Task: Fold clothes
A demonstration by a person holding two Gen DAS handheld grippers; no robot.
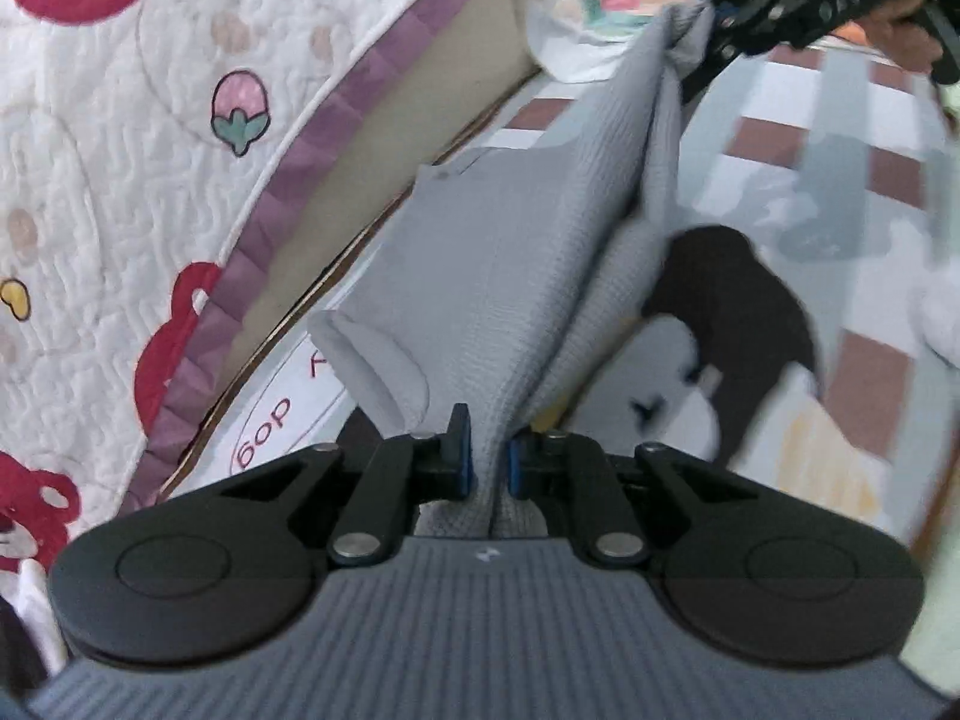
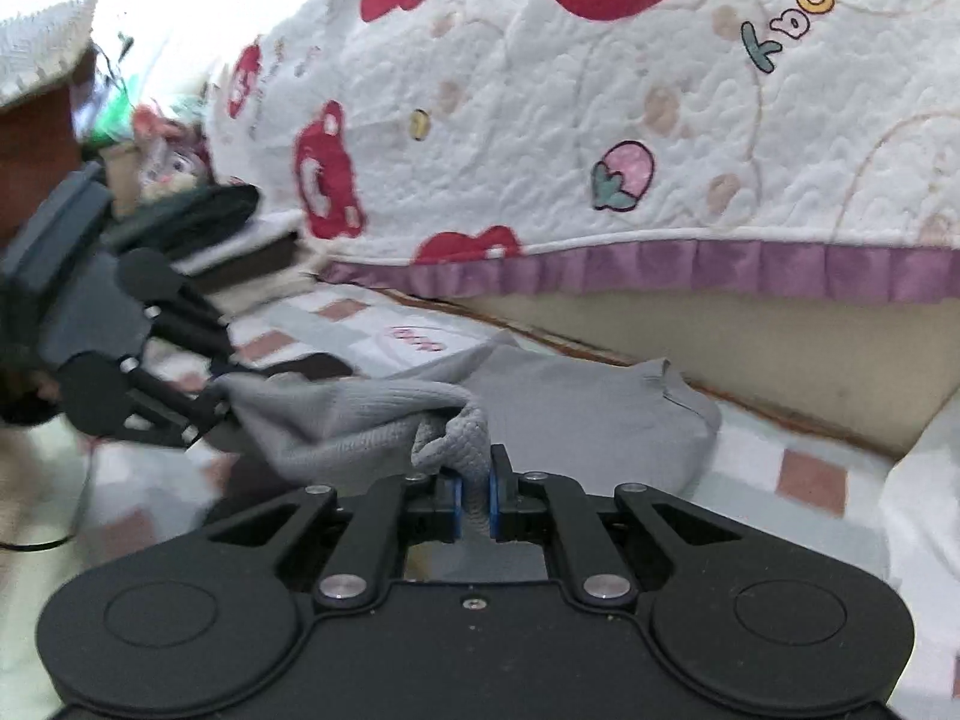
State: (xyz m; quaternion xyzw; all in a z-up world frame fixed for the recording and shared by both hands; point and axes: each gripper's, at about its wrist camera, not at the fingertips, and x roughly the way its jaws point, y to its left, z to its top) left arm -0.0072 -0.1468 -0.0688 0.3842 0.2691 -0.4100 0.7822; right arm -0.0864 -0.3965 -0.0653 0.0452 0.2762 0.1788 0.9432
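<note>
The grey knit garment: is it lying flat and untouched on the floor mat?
No, the grey knit garment is pinched by the left gripper and right gripper.

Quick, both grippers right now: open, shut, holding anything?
Left gripper: shut on the grey knit garment.
Right gripper: shut on another bunched part of the same garment.

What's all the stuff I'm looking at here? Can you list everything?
garment: one, grey knit, lifted off the mat, held at two ends
mat: one, pale with brown squares and a dark animal print, under the garment
quilt: one, white with red bears and a purple frill, hanging beside the mat
clutter: several small things, blurred, far end
left gripper: one, black, jaws clamped on the garment
right gripper: one, black, jaws clamped on the garment
</note>
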